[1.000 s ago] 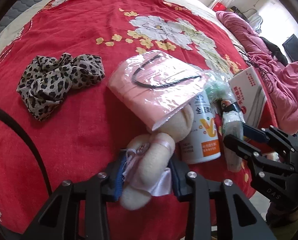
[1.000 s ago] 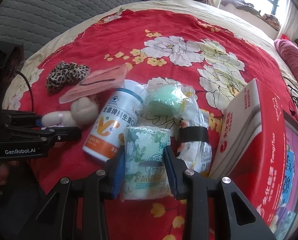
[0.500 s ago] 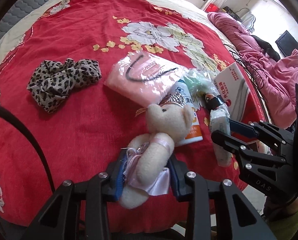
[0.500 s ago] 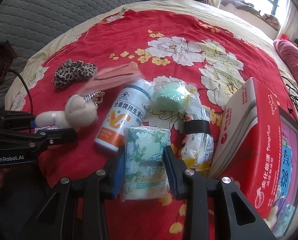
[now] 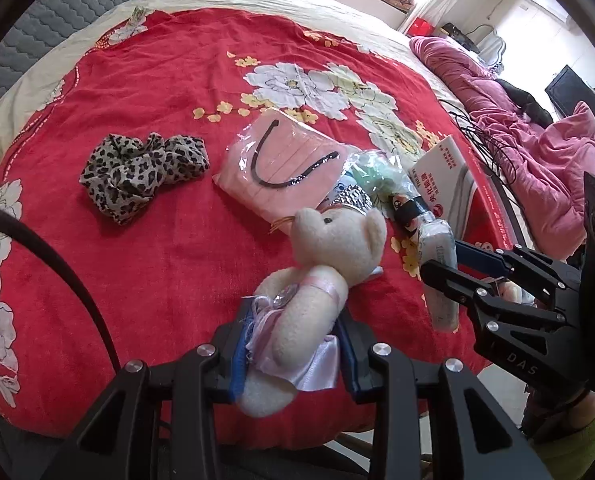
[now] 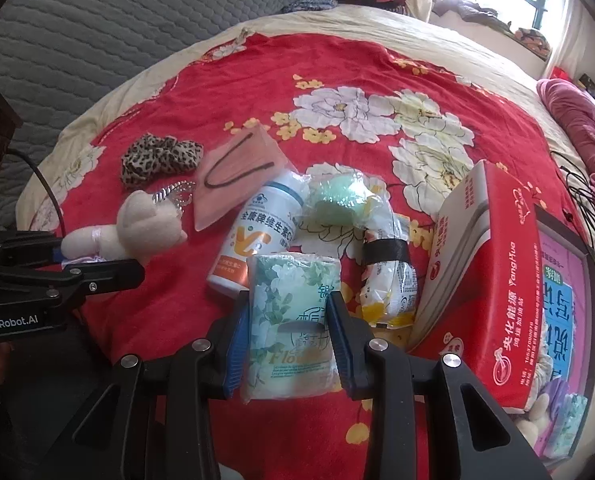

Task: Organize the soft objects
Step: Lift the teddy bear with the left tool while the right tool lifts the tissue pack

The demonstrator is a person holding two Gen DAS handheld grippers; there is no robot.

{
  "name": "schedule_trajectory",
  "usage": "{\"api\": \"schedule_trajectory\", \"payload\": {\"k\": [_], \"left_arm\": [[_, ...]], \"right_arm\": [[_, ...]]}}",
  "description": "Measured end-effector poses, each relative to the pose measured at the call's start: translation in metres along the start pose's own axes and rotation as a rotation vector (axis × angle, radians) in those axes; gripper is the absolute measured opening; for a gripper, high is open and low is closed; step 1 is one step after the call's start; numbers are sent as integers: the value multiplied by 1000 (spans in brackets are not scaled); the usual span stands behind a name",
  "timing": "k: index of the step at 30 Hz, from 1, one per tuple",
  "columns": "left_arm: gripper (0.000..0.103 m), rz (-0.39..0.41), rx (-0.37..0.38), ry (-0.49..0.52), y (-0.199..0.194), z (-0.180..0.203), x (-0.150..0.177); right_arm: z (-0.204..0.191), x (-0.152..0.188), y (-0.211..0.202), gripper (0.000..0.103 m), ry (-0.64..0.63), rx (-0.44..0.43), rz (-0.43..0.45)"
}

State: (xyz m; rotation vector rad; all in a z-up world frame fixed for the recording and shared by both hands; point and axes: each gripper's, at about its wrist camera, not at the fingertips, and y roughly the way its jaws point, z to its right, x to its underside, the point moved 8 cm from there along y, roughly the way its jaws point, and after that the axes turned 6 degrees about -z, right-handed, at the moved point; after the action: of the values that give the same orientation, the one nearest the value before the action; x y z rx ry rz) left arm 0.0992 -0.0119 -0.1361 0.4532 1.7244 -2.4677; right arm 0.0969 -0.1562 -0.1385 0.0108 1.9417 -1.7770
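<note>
Red bedspread (image 5: 169, 264) below — left jaws clamp plush bear (image 5: 317, 280), hiding bottle (image 6: 253, 236); right jaws clamp tissue pack (image 6: 291, 320).

The left gripper (image 5: 293, 344) points steeply down, and its two black fingers with blue pads are closed on the body of a plush bear (image 5: 317, 280), whose head sticks out beyond the fingertips. The right gripper (image 6: 289, 328) also points steeply down; its pads press on both sides of a tissue pack (image 6: 291, 316), which stands out in front of the fingers. In the left wrist view the right gripper (image 5: 453, 264) stands to the right of the left one and near it, seen from the side. In the right wrist view the left gripper (image 6: 97, 264) is at the far left.
</note>
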Motion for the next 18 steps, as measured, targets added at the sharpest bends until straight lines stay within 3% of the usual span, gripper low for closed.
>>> {"api": "schedule_trajectory", "payload": {"k": [18], "left_arm": [[37,59,-30,26,-34,13,0]], "right_arm": [[-10,-5,-35,38,-13,-3,75]]}}
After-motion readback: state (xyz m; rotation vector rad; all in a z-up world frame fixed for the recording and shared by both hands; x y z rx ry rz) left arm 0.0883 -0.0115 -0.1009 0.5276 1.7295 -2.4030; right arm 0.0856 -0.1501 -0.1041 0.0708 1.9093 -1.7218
